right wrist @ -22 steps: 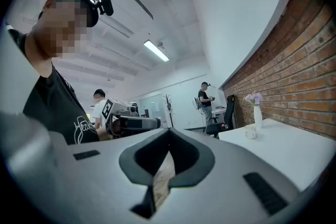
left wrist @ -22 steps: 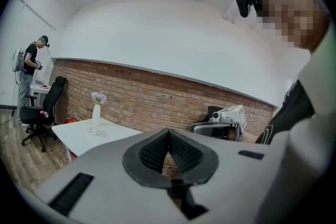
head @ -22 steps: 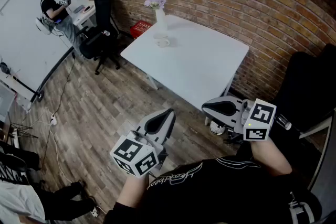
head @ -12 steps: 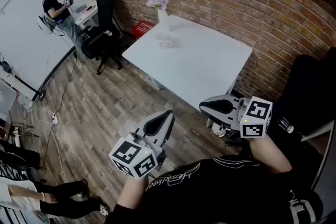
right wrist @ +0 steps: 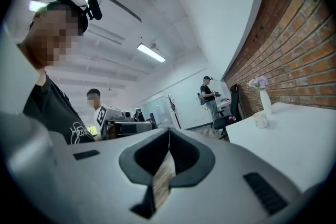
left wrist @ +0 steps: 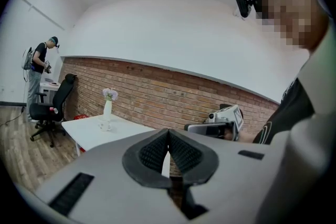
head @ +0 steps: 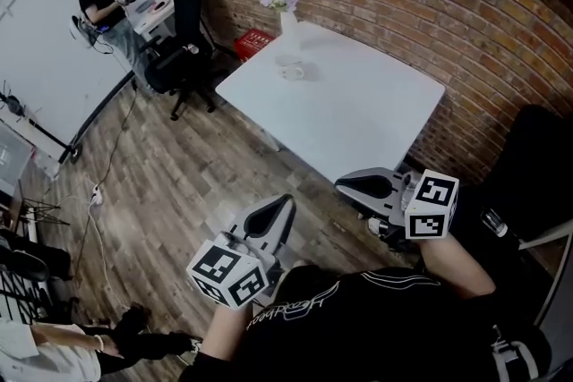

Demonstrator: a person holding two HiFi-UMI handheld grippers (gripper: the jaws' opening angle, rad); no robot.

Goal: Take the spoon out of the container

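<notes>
A small clear container [head: 293, 70] stands on the far side of the white table [head: 358, 116], next to a white vase of flowers [head: 287, 12]. It is too small to tell whether a spoon is in it. Both grippers are held close to my body, well short of the table. My left gripper [head: 286, 202] is shut with nothing in it, its jaws meeting at the tip [left wrist: 168, 131]. My right gripper [head: 341, 185] is likewise shut and empty [right wrist: 169, 131]. The container also shows far off in the left gripper view [left wrist: 105, 124] and in the right gripper view [right wrist: 259, 121].
A brick wall runs behind the table. A black office chair [head: 183, 31] and a red crate [head: 254, 42] stand left of the table, a dark chair [head: 528, 165] at its right. One person [head: 100, 4] stands at a far desk; another person's legs [head: 116, 343] show at bottom left.
The head view has shifted, so the table sits slightly lower and further right. Both grippers stay shut near my body; the right one has drifted a little left.
</notes>
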